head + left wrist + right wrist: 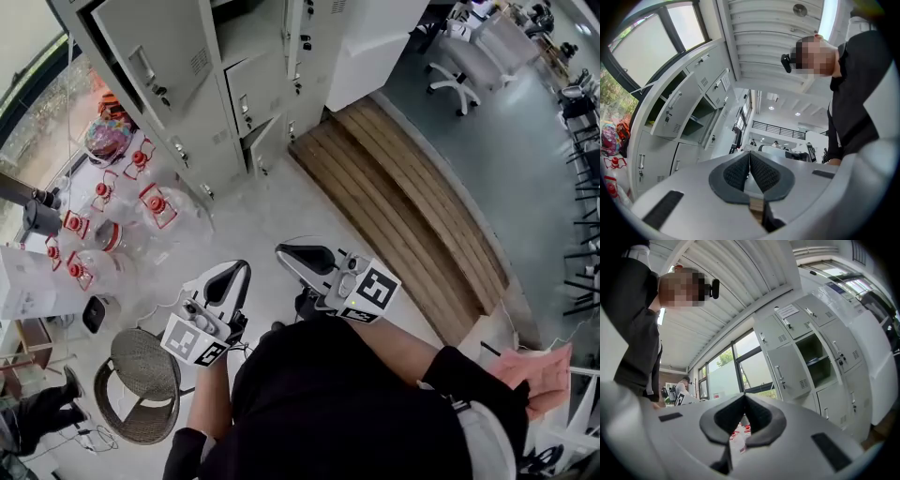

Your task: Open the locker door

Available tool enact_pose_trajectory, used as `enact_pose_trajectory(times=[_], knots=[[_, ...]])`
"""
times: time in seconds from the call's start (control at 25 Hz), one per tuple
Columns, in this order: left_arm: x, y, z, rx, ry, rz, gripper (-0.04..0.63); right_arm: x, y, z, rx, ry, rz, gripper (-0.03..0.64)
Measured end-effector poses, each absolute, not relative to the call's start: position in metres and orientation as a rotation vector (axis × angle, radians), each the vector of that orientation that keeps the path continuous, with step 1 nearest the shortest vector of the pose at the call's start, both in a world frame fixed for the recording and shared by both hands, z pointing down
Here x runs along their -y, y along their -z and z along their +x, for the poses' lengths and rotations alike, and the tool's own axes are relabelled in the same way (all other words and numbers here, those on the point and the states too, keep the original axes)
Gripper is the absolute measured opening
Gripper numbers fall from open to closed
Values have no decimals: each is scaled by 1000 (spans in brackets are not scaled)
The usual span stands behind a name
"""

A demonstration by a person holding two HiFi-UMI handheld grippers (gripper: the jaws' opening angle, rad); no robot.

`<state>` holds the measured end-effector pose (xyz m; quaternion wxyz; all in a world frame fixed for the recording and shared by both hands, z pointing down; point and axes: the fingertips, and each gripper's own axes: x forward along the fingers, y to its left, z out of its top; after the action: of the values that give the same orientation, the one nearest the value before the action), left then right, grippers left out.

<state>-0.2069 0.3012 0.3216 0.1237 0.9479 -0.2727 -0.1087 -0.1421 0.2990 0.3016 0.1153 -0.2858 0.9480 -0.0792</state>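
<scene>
The lockers (251,92) run off the head view's top edge, and the label (788,311) on one door is too small to read.

The pale floor (281,211) carried a bank of grey lockers (234,94) along its far side. A slatted wooden platform (412,206) ran diagonally beside them. Clear jars (150,202) with red clip lids clustered toward the left edge. Nearer stood a round woven stool (142,382), a small black box (94,314) just beside it.
</scene>
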Motion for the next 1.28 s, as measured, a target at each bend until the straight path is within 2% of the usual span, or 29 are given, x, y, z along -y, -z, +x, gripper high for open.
enact_pose_trajectory(times=[0.36, 0.68, 1.0, 1.28], knots=[[-221, -295, -165, 905, 365, 2712, 17, -213, -291, -85, -2777, 289, -741, 12], [-168, -333, -158, 1030, 345, 2589, 17, -146, -324, -65, -2813, 345, -706, 12], [-115, -358, -180, 1036, 319, 2571, 17, -94, -361, -98, -2848, 413, -709, 14], [-57, -383, -233, 953, 345, 2505, 17, -43, -387, -152, -2852, 477, -835, 14]])
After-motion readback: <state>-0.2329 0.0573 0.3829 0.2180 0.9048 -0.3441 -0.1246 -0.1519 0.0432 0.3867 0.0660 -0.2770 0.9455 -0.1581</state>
